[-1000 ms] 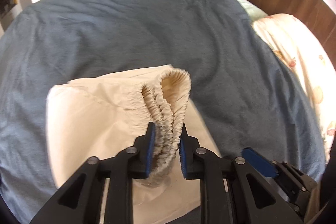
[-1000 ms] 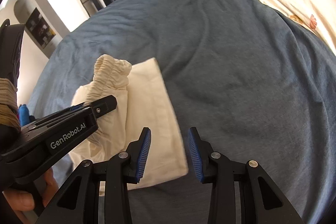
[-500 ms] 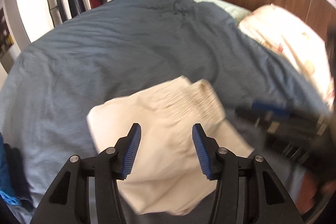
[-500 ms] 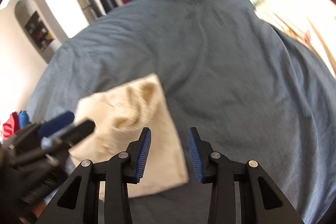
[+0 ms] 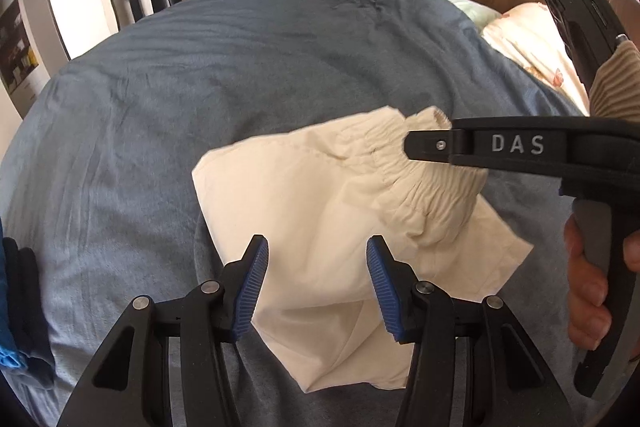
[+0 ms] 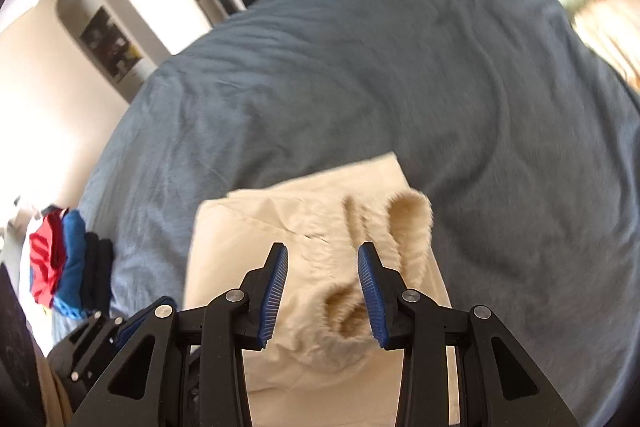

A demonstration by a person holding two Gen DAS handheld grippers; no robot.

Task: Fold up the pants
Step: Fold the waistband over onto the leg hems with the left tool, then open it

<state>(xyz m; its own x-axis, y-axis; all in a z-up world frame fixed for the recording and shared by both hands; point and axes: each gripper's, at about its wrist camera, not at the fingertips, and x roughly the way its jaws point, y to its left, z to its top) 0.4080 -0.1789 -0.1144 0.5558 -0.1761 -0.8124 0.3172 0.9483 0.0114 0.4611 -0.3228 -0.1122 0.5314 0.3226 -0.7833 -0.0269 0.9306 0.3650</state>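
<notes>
Pants [image 5: 320, 211], cream and folded into a compact bundle, lie on the blue-grey bed cover [image 5: 200, 75] beneath both tools. Left hand-held gripper [image 5: 316, 281] hangs above their near edge, jaws apart and empty; right hand-held gripper [image 6: 322, 293] hovers over the gathered waistband [image 6: 408, 227], likewise spread and holding nothing. Folded clothes [image 6: 68, 267] are stacked at the bed's left edge.
</notes>
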